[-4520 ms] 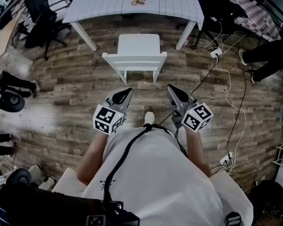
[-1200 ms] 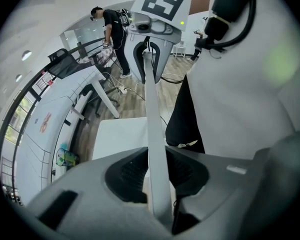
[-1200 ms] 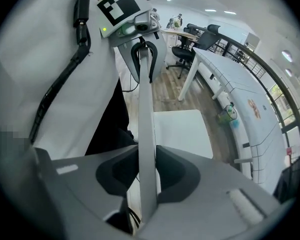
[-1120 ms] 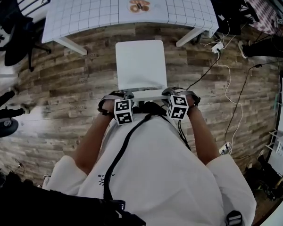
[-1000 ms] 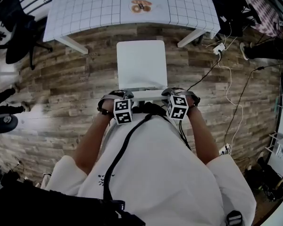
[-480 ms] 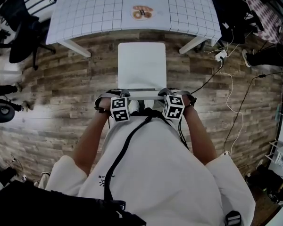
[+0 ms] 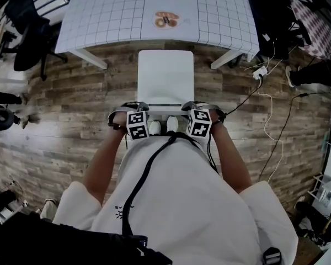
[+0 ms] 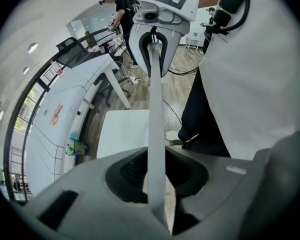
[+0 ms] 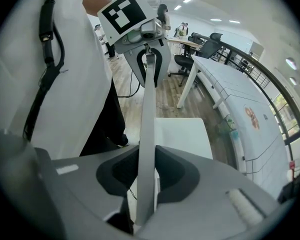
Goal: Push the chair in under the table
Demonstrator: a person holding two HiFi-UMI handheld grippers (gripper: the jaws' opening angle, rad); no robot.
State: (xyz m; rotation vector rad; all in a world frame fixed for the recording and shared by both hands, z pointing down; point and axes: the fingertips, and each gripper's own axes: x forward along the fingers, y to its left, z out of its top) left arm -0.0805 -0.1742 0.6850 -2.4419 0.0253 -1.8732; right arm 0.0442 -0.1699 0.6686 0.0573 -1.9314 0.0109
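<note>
Fingers [image 8: 90, 189] of left gripper [image 7: 131, 109] and right gripper [image 7: 201, 109] clamp the top rail of the white slat-backed chair [image 7: 165, 76]. Its seat meets the white grid-topped table [image 7: 116, 15] at twelve o'clock, so push evenly and straight.

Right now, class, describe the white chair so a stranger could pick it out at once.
Find the big table with the grid-lined top. Just before its near edge stands the white chair. Unlike the black office chair at the left, it is white, its back rail clamped by the left tongs and right tongs.
</note>
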